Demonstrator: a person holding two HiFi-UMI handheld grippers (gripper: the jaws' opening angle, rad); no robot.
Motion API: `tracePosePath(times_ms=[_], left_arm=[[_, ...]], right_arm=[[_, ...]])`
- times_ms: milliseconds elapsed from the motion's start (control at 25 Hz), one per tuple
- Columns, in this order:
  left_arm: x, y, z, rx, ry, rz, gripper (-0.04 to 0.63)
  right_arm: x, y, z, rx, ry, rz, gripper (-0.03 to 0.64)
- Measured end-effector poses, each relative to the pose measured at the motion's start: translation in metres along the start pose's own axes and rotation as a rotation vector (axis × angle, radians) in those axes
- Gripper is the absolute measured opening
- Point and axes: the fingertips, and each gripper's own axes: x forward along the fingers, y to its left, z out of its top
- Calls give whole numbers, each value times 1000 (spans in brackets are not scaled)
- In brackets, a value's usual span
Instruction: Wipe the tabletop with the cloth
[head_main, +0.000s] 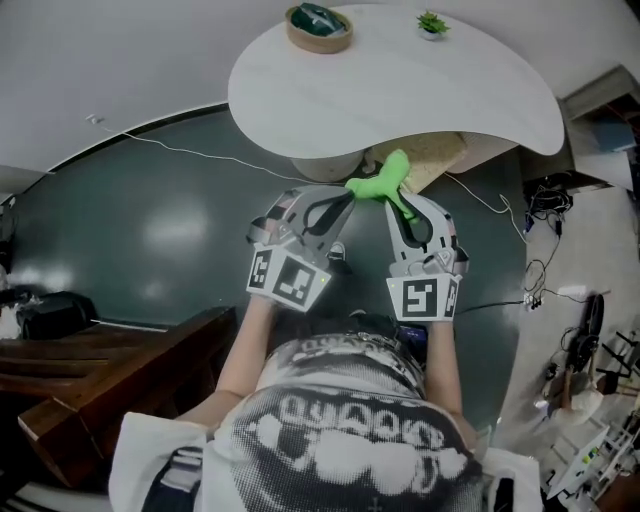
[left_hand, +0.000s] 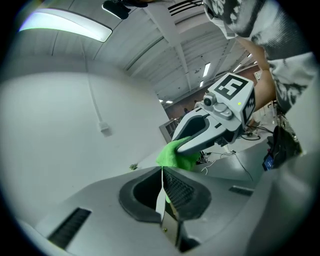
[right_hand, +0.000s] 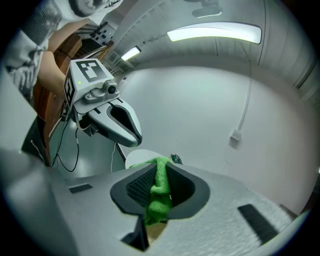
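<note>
The green cloth (head_main: 378, 184) (left_hand: 175, 154) (right_hand: 159, 195) hangs in the air between the two grippers, in front of the near edge of the white table (head_main: 400, 90) and apart from the tabletop. It is bunched, with one end standing up above the grippers.

The right gripper (head_main: 408, 213) (right_hand: 159, 176) is clamped on the cloth: in the right gripper view a thick green fold fills the gap between its jaws and spills out at both ends.

The left gripper (head_main: 338, 207) (left_hand: 162, 172) has its jaws pressed together. In the left gripper view the edge of the cloth runs into their seam at the tips, with only a thin strip caught there.

The two grippers are tilted toward each other, tips nearly meeting at the cloth. Each shows in the other's view: the right gripper (left_hand: 200, 132) and the left gripper (right_hand: 125, 127).

On the far side of the tabletop stand a round bowl (head_main: 319, 28) and a small potted plant (head_main: 432, 23), well apart from the cloth.

Below lies a dark floor (head_main: 150, 220), with a thin cable (head_main: 200, 152) across it and a wooden bench (head_main: 110, 370) at the person's left.
</note>
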Motion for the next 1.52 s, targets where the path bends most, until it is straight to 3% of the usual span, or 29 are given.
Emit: tracePosePath(times_ms=[440, 840, 1240, 1520], left_arm=[[7, 58, -29, -2, -11, 15, 6], [-6, 80, -42, -25, 10, 67, 7], [-6, 107, -60, -59, 77, 165, 8], [4, 135, -85, -108, 170, 272, 7]], right_arm=[[60, -15, 12, -12, 8, -18, 51], [81, -9, 27, -4, -38, 12, 51], [118, -18, 24, 11, -79, 99, 51], [167, -30, 21, -1, -137, 203, 51]])
